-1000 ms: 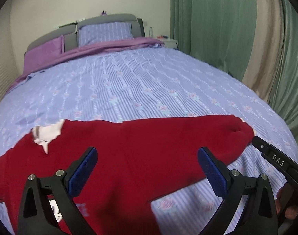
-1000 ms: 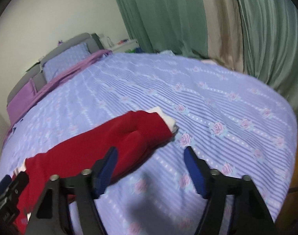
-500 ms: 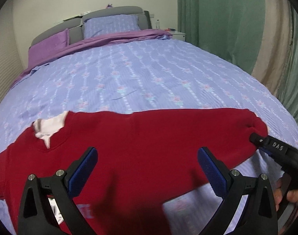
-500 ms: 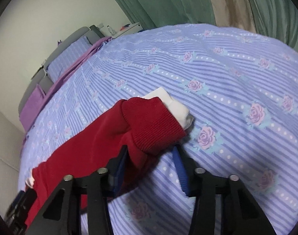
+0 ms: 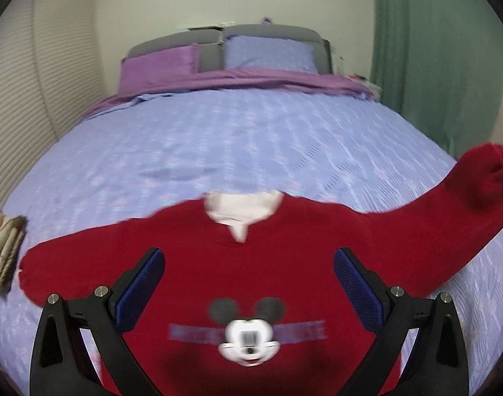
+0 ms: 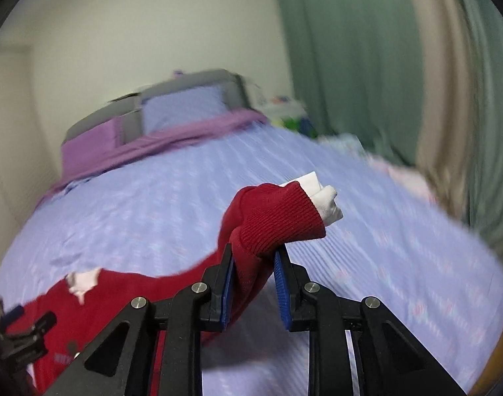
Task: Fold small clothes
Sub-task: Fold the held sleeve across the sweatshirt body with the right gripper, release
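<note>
My right tongs (image 6: 253, 265) are clamped on the sleeve (image 6: 271, 217) of the red sweater (image 5: 251, 283), just below its ribbed cuff, and the sleeve hangs lifted off the bed (image 5: 238, 145). A white inner cuff (image 6: 320, 194) pokes out past the red one. My left tongs (image 5: 248, 283) stand wide apart over the sweater's chest, holding nothing. The sweater lies front-up on the lilac bedcover, its mouse print (image 5: 248, 333) showing, its other sleeve flat toward a folded beige cloth (image 5: 2, 254), possibly a towel; the blur makes that uncertain.
</note>
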